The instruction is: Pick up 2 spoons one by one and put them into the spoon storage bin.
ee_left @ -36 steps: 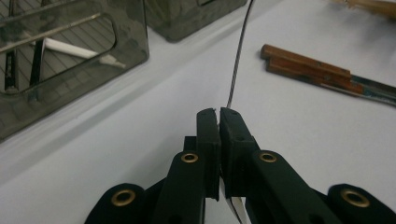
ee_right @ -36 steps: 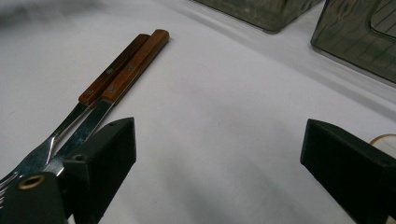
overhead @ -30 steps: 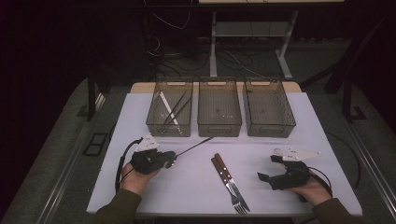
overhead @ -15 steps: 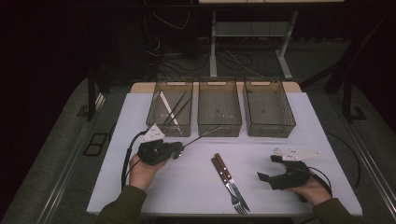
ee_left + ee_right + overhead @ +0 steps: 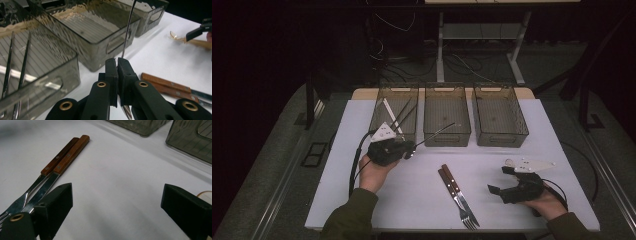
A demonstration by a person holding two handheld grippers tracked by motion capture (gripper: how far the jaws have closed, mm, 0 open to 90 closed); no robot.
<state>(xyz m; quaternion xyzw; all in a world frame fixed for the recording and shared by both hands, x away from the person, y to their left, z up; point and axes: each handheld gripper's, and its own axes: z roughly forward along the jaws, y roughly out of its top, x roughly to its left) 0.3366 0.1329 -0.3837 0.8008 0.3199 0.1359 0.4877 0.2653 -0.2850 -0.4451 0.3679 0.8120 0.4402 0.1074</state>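
Dark floor and cables surround the white bench [image 5: 362, 200], where three clear bins stand in a row at the far side. At the near end of the left bin [image 5: 398, 107], which holds a few thin utensils, the left claw [image 5: 410, 148] is clenched on a thin metal utensil [image 5: 435, 133]; its free end slants up over the near wall of the middle bin [image 5: 447, 112]. Lying near the bench's right edge, the right claw [image 5: 497, 181] is released, jaws wide apart. Two wooden-handled forks [image 5: 456, 192] lie side by side between the hands.
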